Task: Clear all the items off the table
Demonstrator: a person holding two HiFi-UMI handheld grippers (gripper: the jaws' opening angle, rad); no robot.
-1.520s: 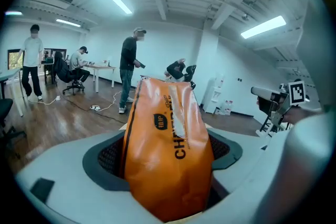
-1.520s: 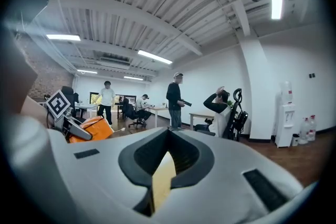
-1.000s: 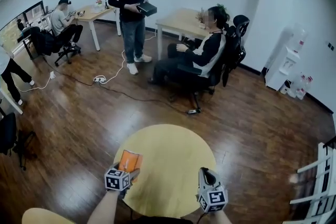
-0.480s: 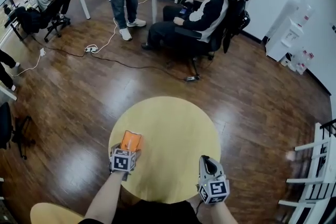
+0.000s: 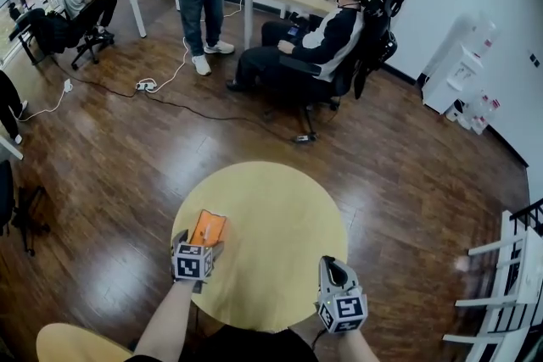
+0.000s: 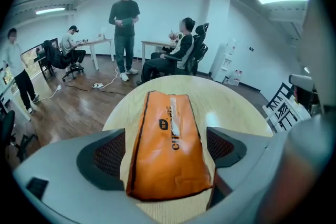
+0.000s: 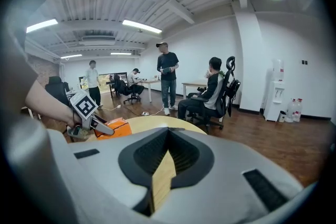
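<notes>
packet pickup is the step in hand, by my reading: the orange packet [image 5: 209,226] lies flat on the near left part of the round table [image 5: 280,216], and the left hand-held gripper [image 5: 206,247] straddles its near end. its jaws have just been opening and now stand wide, the packet between them, with a gap on each side and neither of the pads [image 6: 107,155] pressing on it. to do this well, i would slide further along the packet so the pads face its fuller middle rather than the crimped near edge, keep the jaws low to the table, and close squarely across the width; the packet looks soft and slick, so a grip at the very end could slip. the right hand-held gripper [image 7: 167,136] has its jaws closed together with nothing in them, at the near right edge of the table.

the left gripper view alone shows the clearance between pads and packet; the head view hides that under the marker cube [image 5: 192,261]. the head view alone shows that the packet is the only item on the table.
</notes>
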